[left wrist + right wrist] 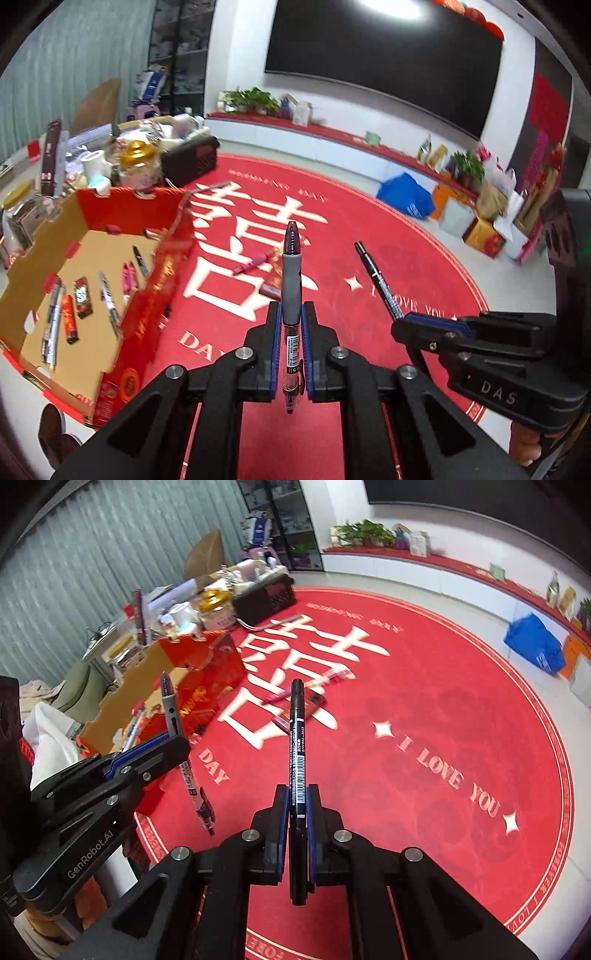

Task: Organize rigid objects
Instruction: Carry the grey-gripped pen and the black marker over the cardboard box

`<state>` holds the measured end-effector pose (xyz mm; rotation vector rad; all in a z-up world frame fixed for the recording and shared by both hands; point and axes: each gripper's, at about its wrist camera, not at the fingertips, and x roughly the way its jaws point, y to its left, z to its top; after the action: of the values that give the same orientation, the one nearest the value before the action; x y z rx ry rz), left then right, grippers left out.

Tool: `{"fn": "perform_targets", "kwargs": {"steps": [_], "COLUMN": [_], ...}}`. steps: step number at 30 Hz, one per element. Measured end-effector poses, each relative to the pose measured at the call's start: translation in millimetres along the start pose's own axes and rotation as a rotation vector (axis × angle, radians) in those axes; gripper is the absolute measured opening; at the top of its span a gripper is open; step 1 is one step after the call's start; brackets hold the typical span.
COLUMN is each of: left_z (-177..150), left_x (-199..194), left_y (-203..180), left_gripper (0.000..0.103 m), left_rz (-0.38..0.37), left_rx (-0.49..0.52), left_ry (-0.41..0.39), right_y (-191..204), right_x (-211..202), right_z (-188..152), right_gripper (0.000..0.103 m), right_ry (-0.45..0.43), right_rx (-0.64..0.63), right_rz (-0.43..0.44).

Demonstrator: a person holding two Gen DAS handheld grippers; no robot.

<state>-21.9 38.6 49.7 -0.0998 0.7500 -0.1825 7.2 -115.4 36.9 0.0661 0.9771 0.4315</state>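
Left gripper (pixel 291 325) clamped on gel pen (pixel 291 280), right gripper (pixel 298 805) clamped on black marker (pixel 297 738), both held up over red rug (pixel 406 258). Red box (pixel 162 266) sits far left, pens already inside. Tip imo: swing left one over box first, go low before letting go so pen doesn't bounce. Few bits still on rug.

Black left gripper (pixel 291 325) with blue pads (pixel 274 332), silver screws.
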Motion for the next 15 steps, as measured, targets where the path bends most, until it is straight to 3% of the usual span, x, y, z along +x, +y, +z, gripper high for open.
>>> {"fn": "perform_targets", "kwargs": {"steps": [8,15], "left_z": [18.8,31.2], "left_x": [-29.9,-67.1], "left_y": [33.3,92.4], "left_gripper": [0.011,0.011], "left_rz": [0.064,0.183], "left_rx": [-0.069,-0.155], "left_ry": [-0.110,-0.212], "right_y": [40.8,88.1], "right_x": [-1.0,10.4], "right_z": [27.3,58.3], "right_gripper": [0.010,0.010], "right_ry": [-0.035,-0.060], "right_rx": [-0.081,-0.151], "right_rz": [0.022,0.090]}}
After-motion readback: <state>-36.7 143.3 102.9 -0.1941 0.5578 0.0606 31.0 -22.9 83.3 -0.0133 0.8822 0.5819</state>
